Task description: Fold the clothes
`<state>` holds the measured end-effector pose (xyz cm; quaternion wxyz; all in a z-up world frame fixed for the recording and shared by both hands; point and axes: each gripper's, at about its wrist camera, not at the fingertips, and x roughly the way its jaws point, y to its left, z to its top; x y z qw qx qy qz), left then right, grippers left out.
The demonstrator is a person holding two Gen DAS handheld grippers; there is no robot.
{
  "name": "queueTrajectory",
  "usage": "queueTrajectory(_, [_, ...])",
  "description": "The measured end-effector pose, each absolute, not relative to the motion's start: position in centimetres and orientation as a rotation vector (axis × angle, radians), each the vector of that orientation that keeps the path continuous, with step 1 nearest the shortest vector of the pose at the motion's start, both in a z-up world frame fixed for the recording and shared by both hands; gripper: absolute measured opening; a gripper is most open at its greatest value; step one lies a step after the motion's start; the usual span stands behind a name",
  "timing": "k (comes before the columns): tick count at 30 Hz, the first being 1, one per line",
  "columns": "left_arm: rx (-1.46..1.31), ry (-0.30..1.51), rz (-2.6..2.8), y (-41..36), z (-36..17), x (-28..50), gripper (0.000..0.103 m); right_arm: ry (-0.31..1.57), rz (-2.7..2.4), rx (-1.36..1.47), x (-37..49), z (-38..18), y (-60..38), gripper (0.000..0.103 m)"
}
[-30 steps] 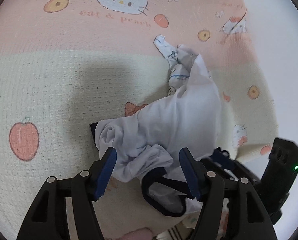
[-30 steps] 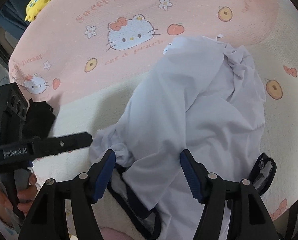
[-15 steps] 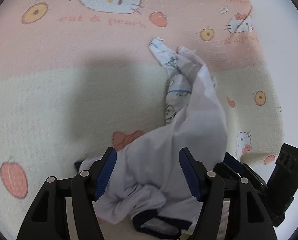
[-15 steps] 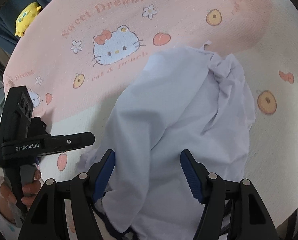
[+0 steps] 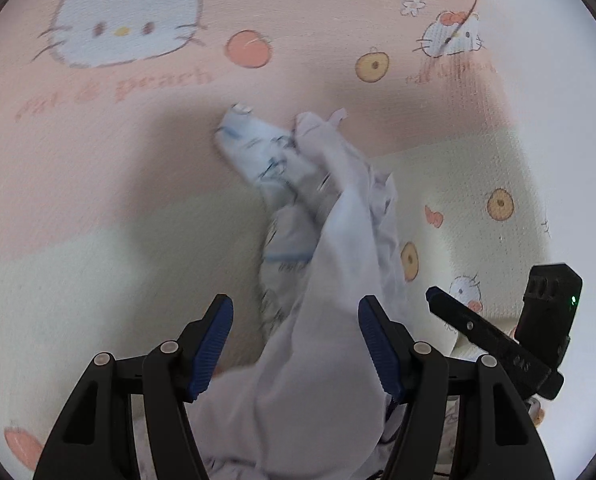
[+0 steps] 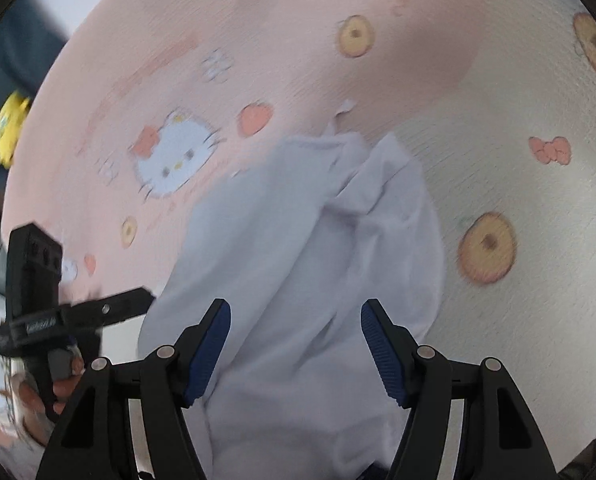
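Across the pink-and-cream cartoon-cat blanket (image 5: 98,208), left to right in the left wrist view: bare blanket at left, then the white garment (image 5: 330,240) running from frame centre down to the bottom edge, passing between the left tongs (image 5: 296,346). Those tongs sit partly open, blue pads clear of the cloth as far as blur allows, nothing pinched. At lower right the other black tool pokes in. Right wrist view: the left-hand tool and a hand (image 6: 42,392) at lower left, garment filling centre to bottom, right tongs (image 6: 296,346) wide apart with cloth lying between but not squeezed; jaws have just been opening. Handling guess: light, thin, floppy knit, no stiffness, will drape and bunch, low slip on the textured blanket. Best hold is probably an edge or hem corner, not the middle. Looks: pale white, rumpled, twisted into a long ridge, far end shows a faint blue print; dark trim barely visible at bottom.
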<state>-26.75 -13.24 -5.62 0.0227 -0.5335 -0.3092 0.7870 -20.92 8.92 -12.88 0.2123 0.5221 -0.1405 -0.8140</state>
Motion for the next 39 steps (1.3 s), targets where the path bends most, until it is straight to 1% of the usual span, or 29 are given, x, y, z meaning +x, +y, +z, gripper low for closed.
queueTrajectory(3, [-1.661, -0.880, 2.442, -12.3, -5.6, -28.9, 0.063, -0.343, -2.309, 1.460, -23.4, -13.0, 9.5, 0.072])
queueTrajectory(5, [-1.691, -0.868, 2.418, -11.9, -6.1, -30.4, 0.063, -0.342, -2.321, 1.453, -24.9, -13.3, 10.1, 0.072])
queueTrajectory(7, [-1.703, -0.887, 2.382, -11.6, -6.6, -31.6, 0.063, -0.380, -2.317, 1.463, -26.2, -14.1, 10.9, 0.072])
queueTrajectory(9, [-1.709, -0.904, 2.359, -11.3, -7.1, -32.5, 0.063, -0.456, -2.308, 1.482, -26.7, -15.2, 11.7, 0.072])
queueTrajectory(14, [-1.733, -0.869, 2.368, -10.6, -8.0, -34.2, 0.063, -0.499, -2.261, 1.560, -28.1, -17.3, 11.9, 0.072])
queueTrajectory(16, [-1.751, -0.884, 2.357, -10.7, -8.6, -34.6, 0.063, -0.516, -2.250, 1.570, -28.8, -17.9, 11.8, 0.072])
queueTrajectory(22, [-1.725, -0.979, 2.340, -11.4, -9.9, -35.4, 0.063, -0.476, -2.186, 1.638, -30.0, -19.7, 11.4, 0.073])
queueTrajectory(23, [-1.714, -0.983, 2.336, -11.3, -10.0, -35.6, 0.063, -0.505, -2.180, 1.619, -30.1, -19.7, 11.6, 0.073])
queueTrajectory(27, [-1.671, -0.971, 2.362, -10.7, -10.3, -36.4, 0.062, -0.752, -2.037, 1.580, -30.8, -20.9, 12.8, 0.073])
queueTrajectory(30, [-1.656, -0.946, 2.370, -10.1, -10.4, -36.7, 0.061, -0.878, -2.002, 1.556, -31.1, -21.4, 13.4, 0.073])
queueTrajectory(31, [-1.658, -0.937, 2.377, -9.9, -10.5, -36.8, 0.058, -0.903, -2.002, 1.552, -31.3, -21.4, 13.5, 0.073])
queueTrajectory(33, [-1.670, -0.907, 2.395, -9.6, -10.7, -37.1, 0.048, -0.886, -2.026, 1.559, -31.4, -21.2, 13.3, 0.073])
queueTrajectory(34, [-1.681, -0.885, 2.407, -9.4, -10.8, -37.1, 0.039, -0.869, -2.051, 1.565, -31.4, -20.9, 13.1, 0.073])
queueTrajectory(35, [-1.690, -0.865, 2.423, -9.3, -10.8, -37.1, 0.031, -0.817, -2.127, 1.581, -31.3, -20.2, 13.1, 0.073])
queueTrajectory(39, [-1.644, -0.827, 2.459, -9.3, -10.7, -36.7, 0.019, -0.515, -2.334, 1.574, -31.1, -18.6, 12.6, 0.073])
